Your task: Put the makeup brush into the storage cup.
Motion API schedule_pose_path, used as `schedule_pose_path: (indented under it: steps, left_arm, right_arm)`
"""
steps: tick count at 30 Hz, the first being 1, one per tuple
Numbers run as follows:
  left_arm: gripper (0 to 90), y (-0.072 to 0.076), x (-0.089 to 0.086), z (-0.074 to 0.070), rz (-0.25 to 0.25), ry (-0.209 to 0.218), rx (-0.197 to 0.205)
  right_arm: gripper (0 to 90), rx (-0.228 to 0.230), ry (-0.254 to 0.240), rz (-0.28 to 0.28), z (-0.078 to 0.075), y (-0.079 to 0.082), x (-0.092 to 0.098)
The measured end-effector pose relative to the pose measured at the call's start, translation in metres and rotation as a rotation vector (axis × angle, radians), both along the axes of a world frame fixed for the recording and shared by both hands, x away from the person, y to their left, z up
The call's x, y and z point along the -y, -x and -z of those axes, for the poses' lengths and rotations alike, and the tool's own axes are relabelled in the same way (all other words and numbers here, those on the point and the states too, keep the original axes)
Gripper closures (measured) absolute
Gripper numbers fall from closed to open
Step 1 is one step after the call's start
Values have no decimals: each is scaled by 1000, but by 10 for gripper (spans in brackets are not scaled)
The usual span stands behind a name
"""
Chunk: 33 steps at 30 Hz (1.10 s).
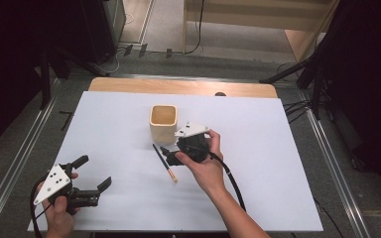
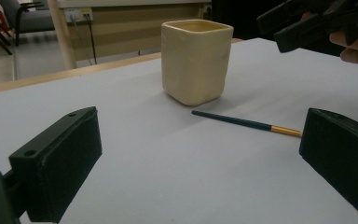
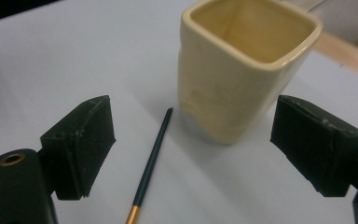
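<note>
Both tongs are released: your right tongs (image 3: 191, 144) hover over the thin, light brush (image 3: 154, 156) lying beside the cup (image 3: 242, 70); left tongs (image 1: 92, 186) wait apart. Pinch mid-shaft; it'll likely roll.

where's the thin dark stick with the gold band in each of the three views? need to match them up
High view: the stick lies mid-table, just left of the right gripper, below the cream cup.
Left gripper view: right of centre, in front of the cup, its gold end toward the right jaw.
Right gripper view: bottom centre, between the jaws, left of the cup.
Shared landmark: the cream cup.
</note>
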<state>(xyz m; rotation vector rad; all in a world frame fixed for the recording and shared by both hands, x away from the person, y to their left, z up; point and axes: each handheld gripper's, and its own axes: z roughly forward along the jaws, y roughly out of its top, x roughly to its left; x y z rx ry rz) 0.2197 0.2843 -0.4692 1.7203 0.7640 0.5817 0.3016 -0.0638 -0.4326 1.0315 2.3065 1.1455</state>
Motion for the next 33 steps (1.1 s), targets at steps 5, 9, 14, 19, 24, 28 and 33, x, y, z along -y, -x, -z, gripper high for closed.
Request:
schedule_pose_path:
  steps: [5,9,14,19,24,28,33]
  left_arm:
    - [0,0,0,0,2,-3,0]
    - [0,0,0,0,4,1,1]
    - [0,0,-1,0,5,0,0]
    - [0,0,0,0,7,-7,-2]
    - [0,-1,0,0,11,-9,-5]
    - [0,-1,1,0,13,-9,-5]
    - [0,-1,1,0,12,-10,-4]
  right_arm:
    - [147,-139,73,-43,8,-10,-11]
    - [187,-192,143,-52,14,-11,-21]
    - [204,-237,224,-11,21,-14,-30]
    - [323,-291,275,-32,26,-15,-38]
    - [422,-315,320,-51,28,-15,-43]
    - [486,-362,335,-29,27,-16,-49]
    - [590,-439,344,-15,26,-20,-53]
